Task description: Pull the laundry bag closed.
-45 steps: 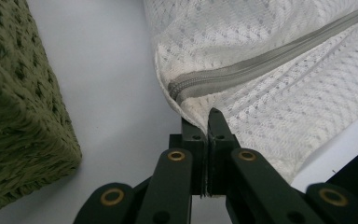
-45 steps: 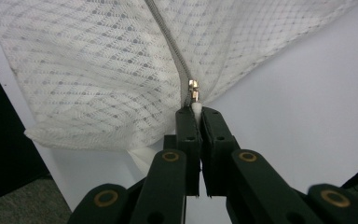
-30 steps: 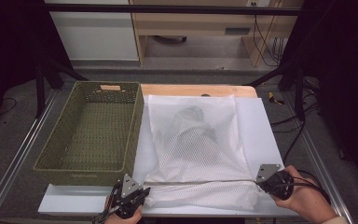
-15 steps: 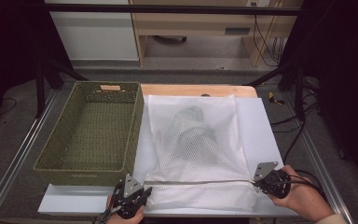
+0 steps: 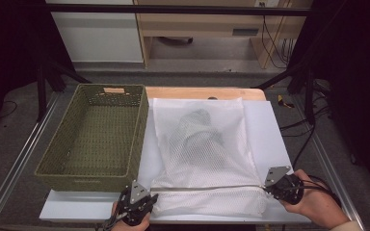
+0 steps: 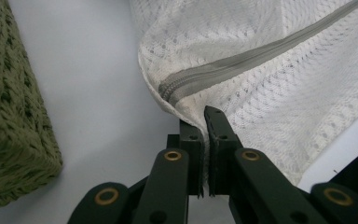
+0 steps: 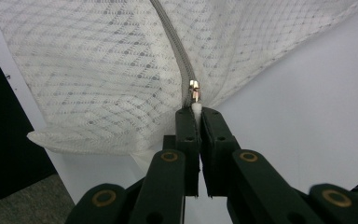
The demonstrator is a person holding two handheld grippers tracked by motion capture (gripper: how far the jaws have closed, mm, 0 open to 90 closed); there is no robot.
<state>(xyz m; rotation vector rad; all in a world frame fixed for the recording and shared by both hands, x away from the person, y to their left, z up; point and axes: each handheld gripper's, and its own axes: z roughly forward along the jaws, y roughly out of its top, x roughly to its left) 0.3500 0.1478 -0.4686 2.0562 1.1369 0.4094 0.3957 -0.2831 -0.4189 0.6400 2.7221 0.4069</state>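
Note:
A white mesh laundry bag (image 5: 207, 144) with a dark garment inside lies on the white board (image 5: 270, 130). Its grey zip (image 5: 207, 188) runs taut across the near end, between my two grippers. My left gripper (image 5: 150, 197) is at the bag's near left corner. In the left gripper view it (image 6: 204, 116) is shut on the mesh fabric (image 6: 270, 93) just below the zip's end (image 6: 168, 88), and its jaws have just closed a little tighter. My right gripper (image 5: 266, 185) is at the near right corner. In its own view it (image 7: 197, 112) is shut on the white tab of the zip pull (image 7: 195, 88).
A green woven basket (image 5: 139, 139) stands left of the bag, and its corner (image 6: 9, 116) is close to my left gripper. The board's front edge is just behind both hands. Dark floor, stand legs and cables surround the table.
The zip between the grippers looks slightly straighter than a second ago. Both hands have kept their places.

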